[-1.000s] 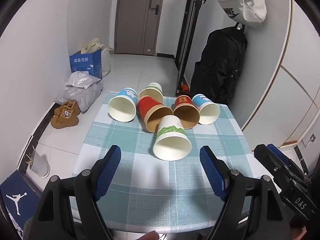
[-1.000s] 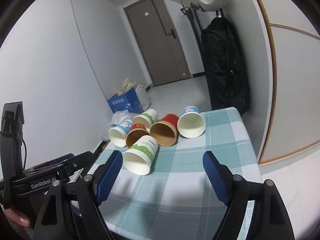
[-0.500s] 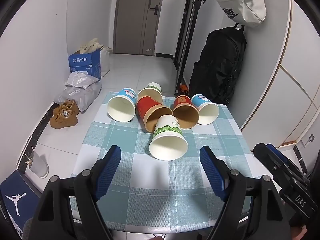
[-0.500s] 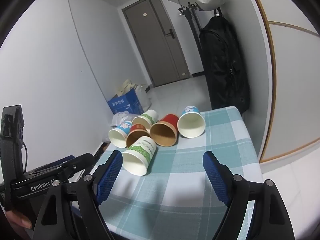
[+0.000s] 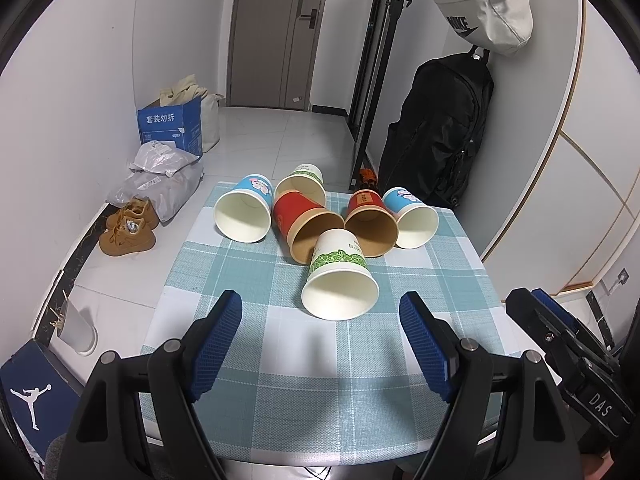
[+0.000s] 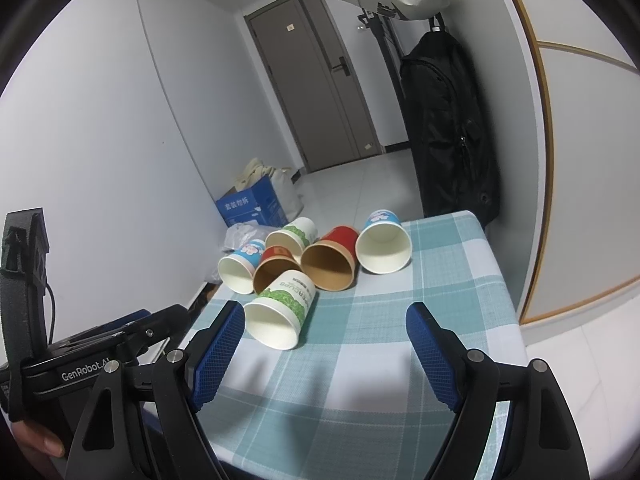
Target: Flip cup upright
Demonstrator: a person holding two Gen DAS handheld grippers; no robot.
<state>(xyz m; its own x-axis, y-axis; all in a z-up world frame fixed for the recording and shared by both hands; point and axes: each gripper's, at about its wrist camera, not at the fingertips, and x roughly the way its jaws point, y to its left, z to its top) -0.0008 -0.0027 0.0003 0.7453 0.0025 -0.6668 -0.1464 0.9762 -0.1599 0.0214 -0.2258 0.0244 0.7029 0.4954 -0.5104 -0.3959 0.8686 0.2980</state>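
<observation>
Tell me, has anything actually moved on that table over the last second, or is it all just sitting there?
Hardly anything. The left tongs drifted slightly, so the nearest cup, white with a green band, now sits a touch more to the right between their fingers. Nothing was picked up or let go. Both the left and the right tongs stayed open, and all six cups stayed lying on their sides on the checked tablecloth.

1. The left gripper [image 5: 321, 342] has black angular arms, blue ribbed pads and silver screws.
2. The right gripper [image 6: 325, 354] is built alike.
3. White lettering on the black bodies reads "GenRobot.AI" and "DAS".
4. A bare thumb [image 6: 42, 446] shows.
</observation>
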